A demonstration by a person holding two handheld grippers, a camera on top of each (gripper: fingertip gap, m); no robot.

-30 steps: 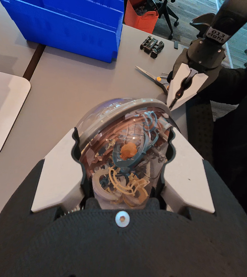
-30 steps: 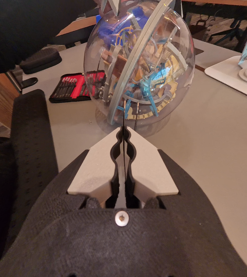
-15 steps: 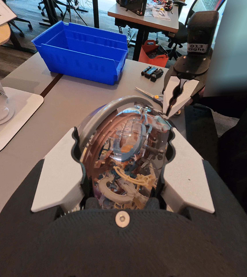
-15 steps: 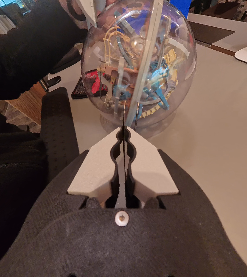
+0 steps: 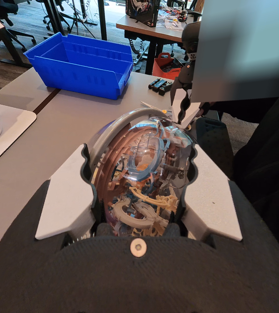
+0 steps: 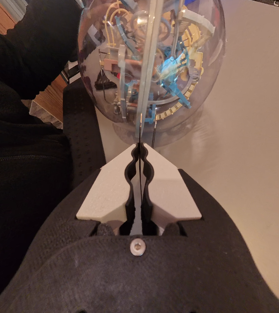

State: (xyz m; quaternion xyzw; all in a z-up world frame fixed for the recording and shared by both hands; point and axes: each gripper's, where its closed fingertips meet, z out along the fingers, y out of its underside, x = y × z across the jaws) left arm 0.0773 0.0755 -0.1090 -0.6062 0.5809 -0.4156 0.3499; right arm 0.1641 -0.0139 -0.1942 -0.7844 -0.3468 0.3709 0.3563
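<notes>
At the far left of my left wrist view sits a white lamp base (image 5: 8,125), then a blue bin (image 5: 83,67) at upper left, both well apart from what I hold. In the centre my left gripper (image 5: 138,171) is spread wide and clamped on a clear maze sphere (image 5: 140,169), 1 finger on each flank, beside its grey equator band (image 5: 111,135). I judge the shell rigid, light, slick and easily cracked, so the band looks the surest purchase. At upper right, scissors (image 5: 152,106) and small black parts (image 5: 159,84) lie on the grey table (image 5: 59,122). In my right wrist view, a dark sleeve fills the left; my right gripper (image 6: 139,145) is pinched nearly closed on a thin black wire (image 6: 140,169), tips just beside the sphere's underside. Bare tabletop lies to the right; the near edge and a black chair armrest (image 6: 83,128) crowd the left.
</notes>
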